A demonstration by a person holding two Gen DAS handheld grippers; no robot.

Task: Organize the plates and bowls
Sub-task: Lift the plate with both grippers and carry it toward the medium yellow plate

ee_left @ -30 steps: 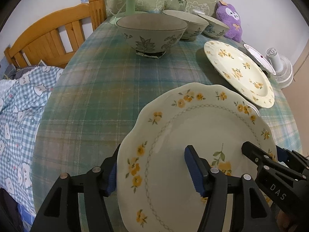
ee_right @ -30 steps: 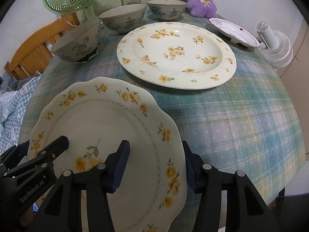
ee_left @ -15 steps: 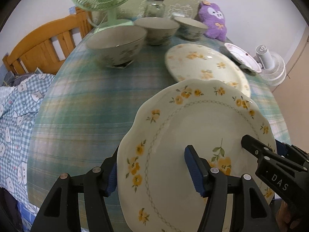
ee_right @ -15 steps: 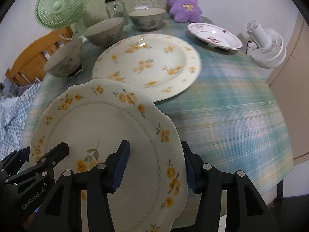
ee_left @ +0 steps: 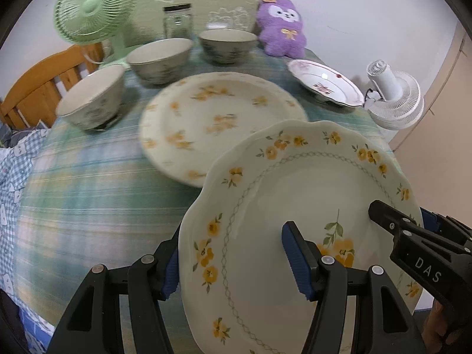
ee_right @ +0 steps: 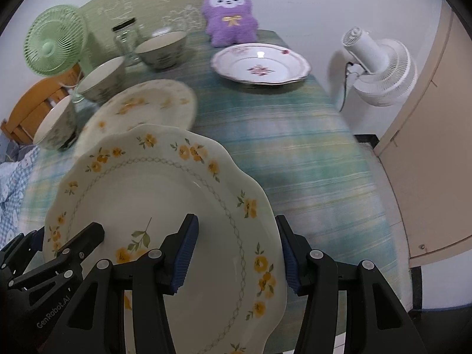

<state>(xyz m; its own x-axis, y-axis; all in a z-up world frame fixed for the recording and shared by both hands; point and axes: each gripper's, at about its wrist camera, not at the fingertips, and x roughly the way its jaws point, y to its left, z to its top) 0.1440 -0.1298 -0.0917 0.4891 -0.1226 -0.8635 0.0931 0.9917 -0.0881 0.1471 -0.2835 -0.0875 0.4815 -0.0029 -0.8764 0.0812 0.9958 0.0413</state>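
The scalloped plate (ee_left: 298, 206) with yellow flowers is held off the table by both grippers at once. Its left rim is clamped between the blue pads of the left gripper (ee_left: 236, 262), one finger under the edge, one on the upper face. Its right rim is clamped the same way by the right gripper (ee_right: 236, 253). In each wrist view the other gripper's black tip is seen resting on the plate's face.

The plate is carried above the near edge of the plaid tablecloth (ee_left: 97, 183), tilted slightly. Its far rim overlaps the near rim of the large flowered plate (ee_left: 218, 121) in both views; whether the two are touching cannot be told, since that plate is motion-blurred.

Places relative to the large flowered plate:
- Three patterned bowls are ranged in an arc along its left and far side: nearest bowl (ee_left: 94, 100), middle bowl (ee_left: 159, 59), far bowl (ee_left: 227, 44).
- A pink-flowered dish (ee_right: 261, 66) is set to its far right, apart from it.
- A glass jar (ee_left: 177, 20) with black lid is stood beyond the bowls.
- A green fan (ee_left: 94, 8) is stood at the far left, a purple plush toy (ee_right: 230, 17) at the far right end of the table.
- A white fan (ee_right: 380, 65) is seen off the table, to the right.
- A wooden bed frame (ee_left: 44, 88) is seen to the left.
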